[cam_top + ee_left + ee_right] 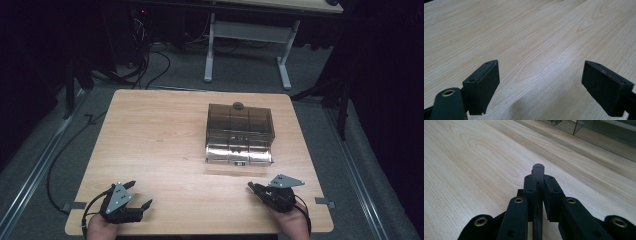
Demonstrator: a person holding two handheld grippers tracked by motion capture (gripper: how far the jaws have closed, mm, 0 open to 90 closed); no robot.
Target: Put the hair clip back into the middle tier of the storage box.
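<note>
Right gripper (251, 186): matte black, blocky jaws clenched on a thin dark flat piece (538, 173) with a rounded tip that stands on edge between the pads and pokes out past them; a grey three-cornered plate sits on top, and the person's hand holds the gripper at the near right edge of the table.
Left gripper (140, 194): same black build with brass-coloured rivets; its jaws are released and spread wide over bare wood, with nothing between the flat rectangular pads (484, 82).
Held piece: slim, smooth, dark and slightly translucent-looking, upright in the right gripper's grip just above the tabletop, near the front right corner, apart from the box.
Box (240, 131): smoky see-through plastic case with a ribbed curved lid and a shiny, reflective front edge; a small dark round knob (238, 105) lies at its far rim. It stands right of the table's centre, beyond the right gripper.
Table (160, 135): light wood-grain laminate, smooth with rounded corners and wavy grain lines.
Floor: grey carpet with black cables trailing on the left.
</note>
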